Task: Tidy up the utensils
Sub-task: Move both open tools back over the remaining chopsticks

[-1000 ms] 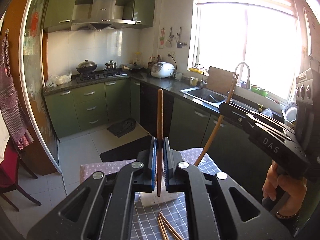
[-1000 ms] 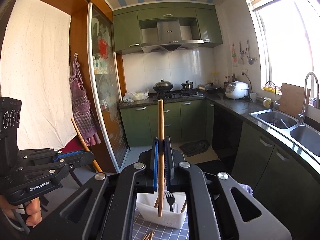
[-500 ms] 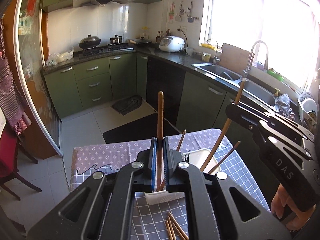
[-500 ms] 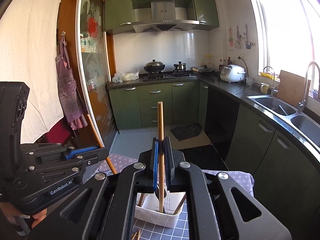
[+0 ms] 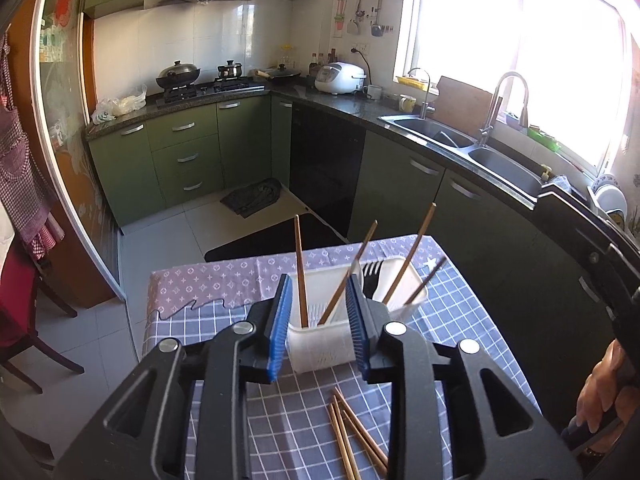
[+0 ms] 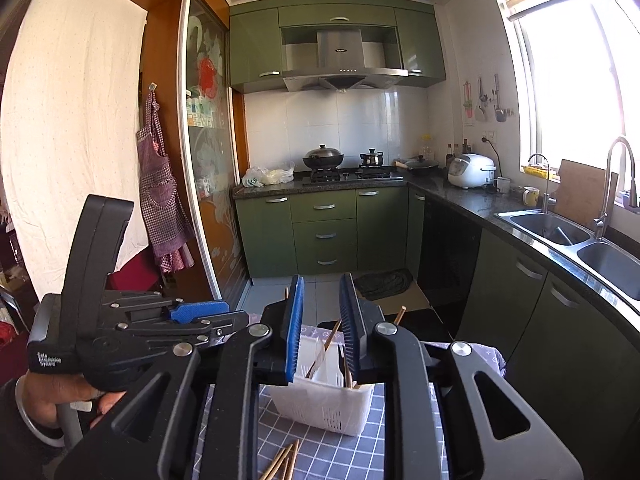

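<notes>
While both the left gripper (image 5: pixel 320 320) & right gripper (image 6: pixel 322 330) hang spread wide w/ nothing in them, the thin brown wooden chopsticks (image 5: pixel 360 432) lie loose on the checked tablecloth (image 5: pixel 460 320) just in front of the white slotted plastic caddy (image 5: pixel 320 348). Imo grabbing them crooked could tip it.

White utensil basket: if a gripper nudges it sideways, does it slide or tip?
The white utensil basket looks like thin perforated plastic, so probably light and likely to slide on the checked tablecloth. Chopsticks leaning well above its rim may raise the tipping risk.

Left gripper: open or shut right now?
Open: the left gripper jaws stand apart with nothing between them, framing the white basket.
</notes>
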`<control>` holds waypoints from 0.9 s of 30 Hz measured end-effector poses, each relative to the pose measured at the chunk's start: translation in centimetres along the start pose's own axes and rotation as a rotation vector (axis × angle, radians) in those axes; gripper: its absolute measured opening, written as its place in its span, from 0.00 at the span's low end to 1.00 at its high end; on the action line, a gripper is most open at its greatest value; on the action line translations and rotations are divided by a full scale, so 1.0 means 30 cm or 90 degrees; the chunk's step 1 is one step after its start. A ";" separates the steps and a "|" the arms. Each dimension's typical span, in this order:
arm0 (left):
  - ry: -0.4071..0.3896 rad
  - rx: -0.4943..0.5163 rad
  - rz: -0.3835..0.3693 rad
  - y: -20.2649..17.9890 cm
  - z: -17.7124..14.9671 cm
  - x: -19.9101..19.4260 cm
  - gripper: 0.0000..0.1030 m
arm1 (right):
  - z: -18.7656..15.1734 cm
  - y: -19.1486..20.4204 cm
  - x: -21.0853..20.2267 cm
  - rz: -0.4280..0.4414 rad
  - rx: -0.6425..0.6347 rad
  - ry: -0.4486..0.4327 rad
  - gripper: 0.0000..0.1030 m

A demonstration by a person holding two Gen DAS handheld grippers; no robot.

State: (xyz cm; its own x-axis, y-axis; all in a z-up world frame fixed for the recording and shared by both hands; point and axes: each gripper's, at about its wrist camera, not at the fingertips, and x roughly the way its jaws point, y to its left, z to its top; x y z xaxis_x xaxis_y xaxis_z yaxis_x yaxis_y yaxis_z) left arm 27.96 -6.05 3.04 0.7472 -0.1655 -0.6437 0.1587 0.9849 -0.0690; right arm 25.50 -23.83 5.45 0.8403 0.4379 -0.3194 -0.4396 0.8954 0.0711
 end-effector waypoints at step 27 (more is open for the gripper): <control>0.317 -0.074 -0.019 -0.042 -0.561 0.355 0.17 | -0.675 -0.183 0.017 -0.046 0.163 0.253 0.34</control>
State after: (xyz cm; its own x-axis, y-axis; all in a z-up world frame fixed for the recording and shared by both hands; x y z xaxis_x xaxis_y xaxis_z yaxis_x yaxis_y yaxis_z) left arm 24.86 -8.19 -16.57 0.3405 -0.1770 -0.9234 0.0812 0.9840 -0.1586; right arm 21.92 -30.17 -14.23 0.6572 0.3542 -0.6654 -0.2505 0.9352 0.2504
